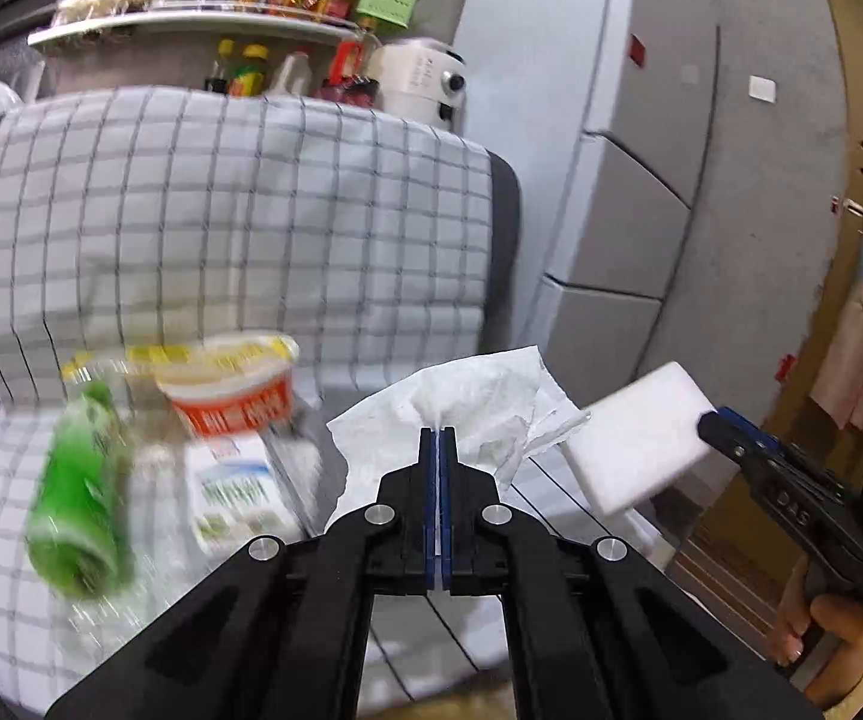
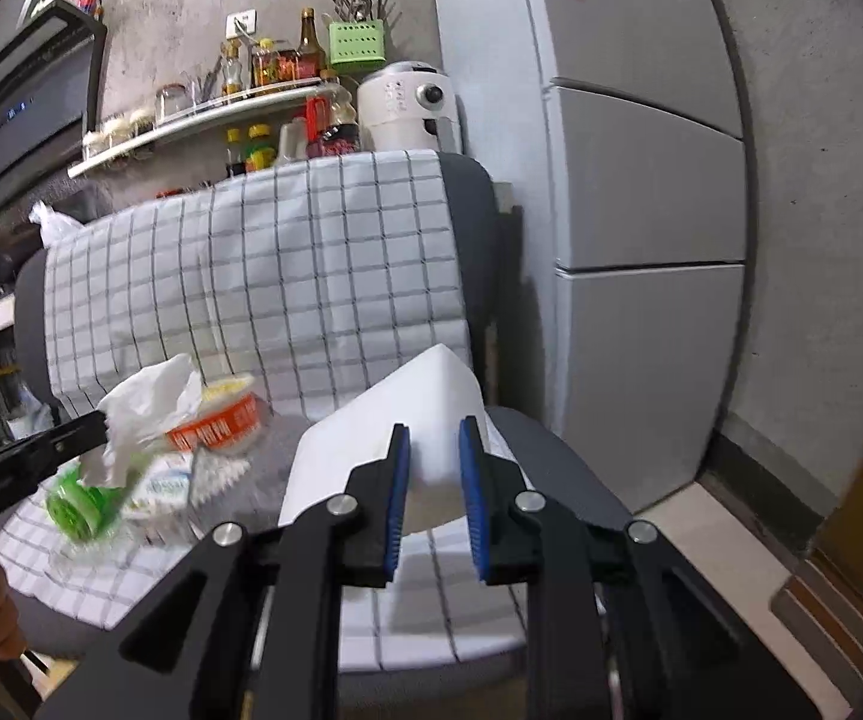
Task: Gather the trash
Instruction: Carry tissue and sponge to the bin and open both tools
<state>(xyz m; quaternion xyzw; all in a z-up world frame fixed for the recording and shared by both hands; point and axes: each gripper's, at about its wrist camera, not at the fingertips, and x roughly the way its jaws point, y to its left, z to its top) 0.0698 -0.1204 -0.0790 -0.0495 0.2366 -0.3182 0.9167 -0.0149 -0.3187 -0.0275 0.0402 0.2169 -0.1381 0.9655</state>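
Note:
My left gripper (image 1: 439, 431) is shut on a crumpled white tissue (image 1: 479, 402), held above the checked sofa seat; the tissue also shows in the right wrist view (image 2: 149, 402). My right gripper (image 2: 434, 435) is shut on a white foam block (image 2: 395, 438), lifted above the seat; the block also shows in the left wrist view (image 1: 635, 438). On the seat lie a green bottle (image 1: 80, 492), an orange-and-white noodle cup (image 1: 233, 381) and a white-and-blue packet (image 1: 233, 489).
The sofa has a white checked cover (image 1: 221, 210) and dark grey edges. Behind it is a shelf (image 1: 191, 24) with bottles and jars, and a white appliance (image 2: 404, 105). A grey fridge (image 2: 641, 180) stands at the right, floor below it.

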